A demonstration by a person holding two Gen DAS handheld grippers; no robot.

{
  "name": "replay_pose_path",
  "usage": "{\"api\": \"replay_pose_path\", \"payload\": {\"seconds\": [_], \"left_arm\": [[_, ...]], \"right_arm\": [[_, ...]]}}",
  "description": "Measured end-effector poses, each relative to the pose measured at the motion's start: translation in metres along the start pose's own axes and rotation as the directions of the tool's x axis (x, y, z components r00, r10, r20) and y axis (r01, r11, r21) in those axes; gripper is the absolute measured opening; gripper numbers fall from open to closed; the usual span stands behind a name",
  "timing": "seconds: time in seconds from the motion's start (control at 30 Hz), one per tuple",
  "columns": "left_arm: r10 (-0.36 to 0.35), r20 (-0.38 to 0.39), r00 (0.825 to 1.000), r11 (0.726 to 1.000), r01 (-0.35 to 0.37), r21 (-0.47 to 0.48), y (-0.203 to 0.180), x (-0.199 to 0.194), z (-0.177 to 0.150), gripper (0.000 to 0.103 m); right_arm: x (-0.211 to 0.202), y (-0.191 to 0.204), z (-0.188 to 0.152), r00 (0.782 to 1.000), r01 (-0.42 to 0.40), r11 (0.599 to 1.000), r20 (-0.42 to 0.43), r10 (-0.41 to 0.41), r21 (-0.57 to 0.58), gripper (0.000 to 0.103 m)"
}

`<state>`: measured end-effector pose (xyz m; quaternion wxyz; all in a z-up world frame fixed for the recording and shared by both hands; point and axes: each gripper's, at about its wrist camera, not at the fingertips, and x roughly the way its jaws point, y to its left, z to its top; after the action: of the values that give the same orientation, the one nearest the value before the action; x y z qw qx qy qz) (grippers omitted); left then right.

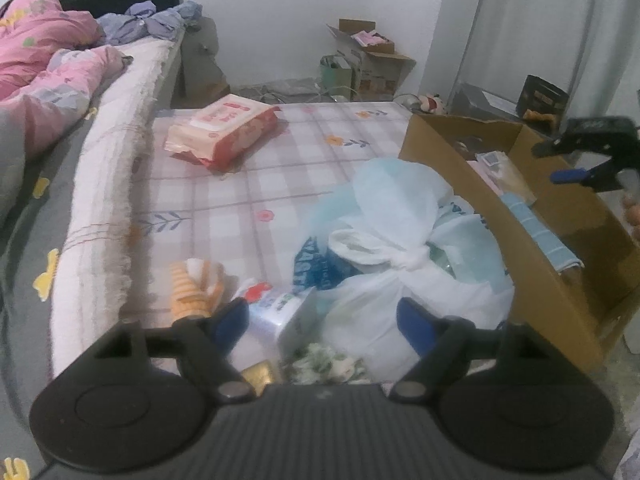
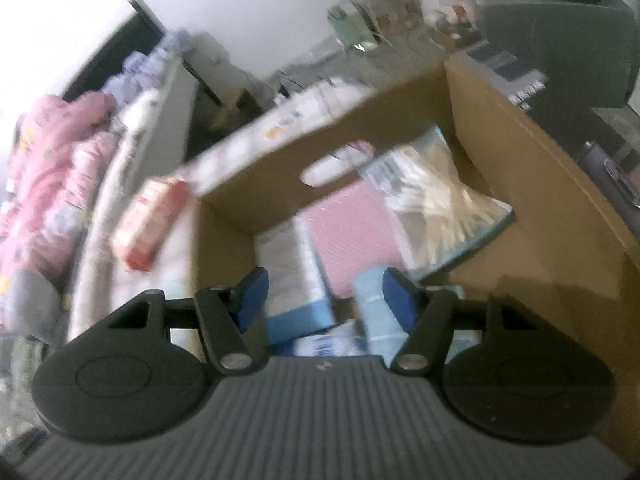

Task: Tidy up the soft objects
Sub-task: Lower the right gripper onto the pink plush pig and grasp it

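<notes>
Above the checked mat, the left gripper hangs spread and empty over white plastic bags beside the cardboard box, while the right gripper, likewise spread and empty, hangs over the packets inside that box.

The left tool and right tool look alike: black arms ending in blue pads, a ribbed dark grey body, and two round black discs. A silver screw marks each arm's pivot.
</notes>
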<state>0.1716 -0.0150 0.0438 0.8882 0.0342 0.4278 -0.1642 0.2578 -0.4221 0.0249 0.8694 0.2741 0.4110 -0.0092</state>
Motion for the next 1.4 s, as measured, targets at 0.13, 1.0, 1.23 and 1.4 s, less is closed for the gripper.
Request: {"api": "replay_pose_path", "payload": {"seconds": [0.13,1.0,1.23,1.4], "left_arm": [[0.003,0.025,1.0,1.0,-0.003,-0.003,0.009,-0.02,-0.011,0.087],[-0.159,-0.154,0.975,0.987,0.158,-0.018,0.04,-0.051,-0.149,0.088],[-0.168,-0.194,0.967,0.986,0.162,-0.044,0.04,-0.034,-0.155,0.082],[-0.206,-0.198,0.958,0.978,0.197,-0.067,0.04,-0.027,-0.158,0.08]], "right_arm": [[-0.037,0.029,-0.018,0.995,-0.1,0.995,-0.01,0.099,-0.024,0.066],[0.065,0.166,-0.246,0.74,-0.369,0.929,-0.612,0.278,-0.024,0.069],[0.079,0.166,-0.259,0.665,-0.407,0.911,-0.66,0.348,0.07,0.073],[0.08,0.165,-0.267,0.618,-0.432,0.894,-0.683,0.389,0.118,0.073]]}}
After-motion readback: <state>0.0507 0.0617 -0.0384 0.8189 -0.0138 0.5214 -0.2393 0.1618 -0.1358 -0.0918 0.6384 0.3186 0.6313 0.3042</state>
